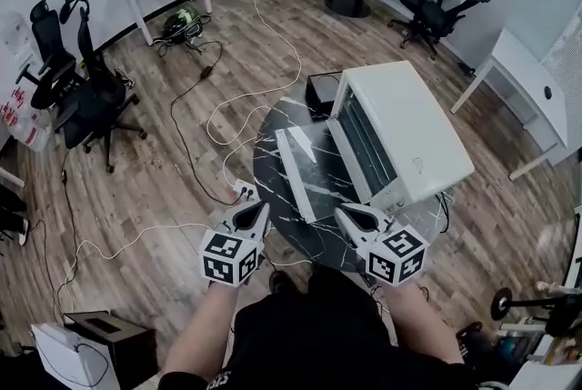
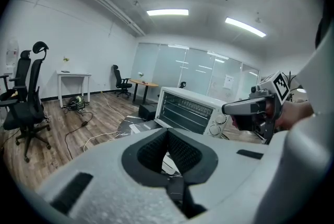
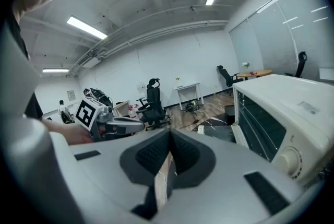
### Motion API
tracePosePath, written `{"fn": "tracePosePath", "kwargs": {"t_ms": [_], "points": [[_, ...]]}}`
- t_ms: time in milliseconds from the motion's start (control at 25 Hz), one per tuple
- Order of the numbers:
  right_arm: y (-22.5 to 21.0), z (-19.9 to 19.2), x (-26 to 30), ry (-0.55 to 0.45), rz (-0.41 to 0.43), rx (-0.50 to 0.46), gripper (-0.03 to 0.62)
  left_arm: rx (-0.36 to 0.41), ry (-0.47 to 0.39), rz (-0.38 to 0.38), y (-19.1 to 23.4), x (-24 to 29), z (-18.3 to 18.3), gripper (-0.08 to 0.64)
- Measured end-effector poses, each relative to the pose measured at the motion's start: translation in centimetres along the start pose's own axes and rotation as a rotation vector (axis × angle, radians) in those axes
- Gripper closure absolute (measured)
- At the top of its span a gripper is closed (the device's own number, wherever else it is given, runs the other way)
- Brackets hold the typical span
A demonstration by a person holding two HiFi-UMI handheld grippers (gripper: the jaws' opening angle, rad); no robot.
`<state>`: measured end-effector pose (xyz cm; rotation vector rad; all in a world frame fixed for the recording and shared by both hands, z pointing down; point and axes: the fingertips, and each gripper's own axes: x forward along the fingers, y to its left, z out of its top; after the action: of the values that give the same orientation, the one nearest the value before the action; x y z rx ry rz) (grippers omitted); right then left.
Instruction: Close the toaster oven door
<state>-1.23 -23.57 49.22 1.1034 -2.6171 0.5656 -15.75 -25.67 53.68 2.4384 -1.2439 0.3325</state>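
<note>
A white, boxy toaster oven sits right of centre in the head view on a round black marble-patterned table. Its white-framed door lies open and flat toward the left. Lower centre, the left gripper and right gripper hover over the table's near edge, both with jaws clenched on nothing.

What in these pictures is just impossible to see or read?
Head view: the print on top of the toaster oven, too small to read.
Left gripper view: markings on the dials, too small and blurred.
Head view: near edge of the table, hidden behind the left gripper, right gripper and the person.
</note>
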Motion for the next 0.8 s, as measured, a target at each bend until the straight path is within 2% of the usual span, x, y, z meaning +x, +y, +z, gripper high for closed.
{"fn": "tracePosePath", "kwargs": {"t_ms": [280,480,800], "points": [[-0.8,0.7,2.6,0.016,0.034,-0.025,0.586,0.005,0.112,-0.013,1.1,3.7,-2.9,0.558],[-1.7,0.8,3.7,0.026,0.062,-0.031,0.586,0.028,0.194,-0.031,0.8,7.2,-5.3,0.525],[-3.8,-0.3,4.3,0.065,0.062,-0.003,0.586,0.026,0.344,-0.032,1.9,12.6,-11.3,0.493]]}}
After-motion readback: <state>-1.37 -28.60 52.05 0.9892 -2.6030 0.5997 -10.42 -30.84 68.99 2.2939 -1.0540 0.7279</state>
